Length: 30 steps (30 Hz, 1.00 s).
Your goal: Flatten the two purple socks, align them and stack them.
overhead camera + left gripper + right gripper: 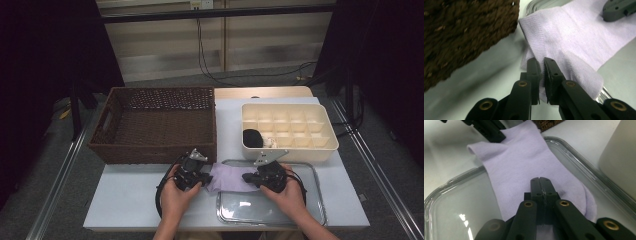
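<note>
Lilac sock (227, 178) lies stretched between both grippers, half over the clear tray's (300, 212) left rim. Left gripper (541, 65) pinches its cuff end, jaws nearly closed; right gripper (541, 185) clamped tight on the toe end. Wicker basket (155, 150) just behind, divided box (320, 147) right-rear; white table (125, 200).

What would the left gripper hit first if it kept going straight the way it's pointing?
Probably the right gripper. The left gripper points along the lilac sock it pinches, toward the far end, where the other jaws hold it. Depth is hard to judge.
</note>
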Motion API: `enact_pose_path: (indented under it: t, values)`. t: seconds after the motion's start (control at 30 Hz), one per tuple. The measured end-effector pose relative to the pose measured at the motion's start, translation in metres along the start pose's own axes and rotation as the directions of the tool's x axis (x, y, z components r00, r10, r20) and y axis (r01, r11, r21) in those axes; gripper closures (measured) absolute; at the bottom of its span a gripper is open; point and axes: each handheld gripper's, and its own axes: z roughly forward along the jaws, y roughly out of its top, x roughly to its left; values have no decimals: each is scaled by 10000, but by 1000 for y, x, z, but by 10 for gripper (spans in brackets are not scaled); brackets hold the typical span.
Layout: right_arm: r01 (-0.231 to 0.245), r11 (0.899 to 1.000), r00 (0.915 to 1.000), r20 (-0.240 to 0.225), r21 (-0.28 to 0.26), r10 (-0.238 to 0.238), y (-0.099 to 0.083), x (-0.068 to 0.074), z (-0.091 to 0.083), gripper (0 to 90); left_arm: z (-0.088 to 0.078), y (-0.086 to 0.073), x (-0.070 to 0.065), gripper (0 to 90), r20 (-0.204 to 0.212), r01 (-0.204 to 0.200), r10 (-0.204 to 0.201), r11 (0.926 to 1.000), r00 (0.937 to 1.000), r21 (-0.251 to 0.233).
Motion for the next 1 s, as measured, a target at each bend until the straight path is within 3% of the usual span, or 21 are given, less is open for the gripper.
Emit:
enact_pose_path:
  t: [0.4,0.6,0.73,0.87,1.0]
  values:
    - [280,9996,9993,-266,24,-279,12,5,15,900,-20,-21,1,826,-60,574,-575,9982,9983,-175]
    - [261,9997,9991,-329,4,-261,12,4,16,900,-30,-22,3,690,-323,661,-685,9954,9971,-701]
    - [223,9997,9993,-299,-34,-224,11,5,15,900,-30,-20,0,731,-40,672,-677,9955,9977,-668]
    - [211,9997,9993,-320,-77,-213,10,5,15,900,-23,-21,0,756,-163,579,-584,9979,9982,-296]
    - [249,9996,9993,-260,-100,-251,10,5,15,900,-20,-22,0,858,-154,593,-594,9982,9981,-33]
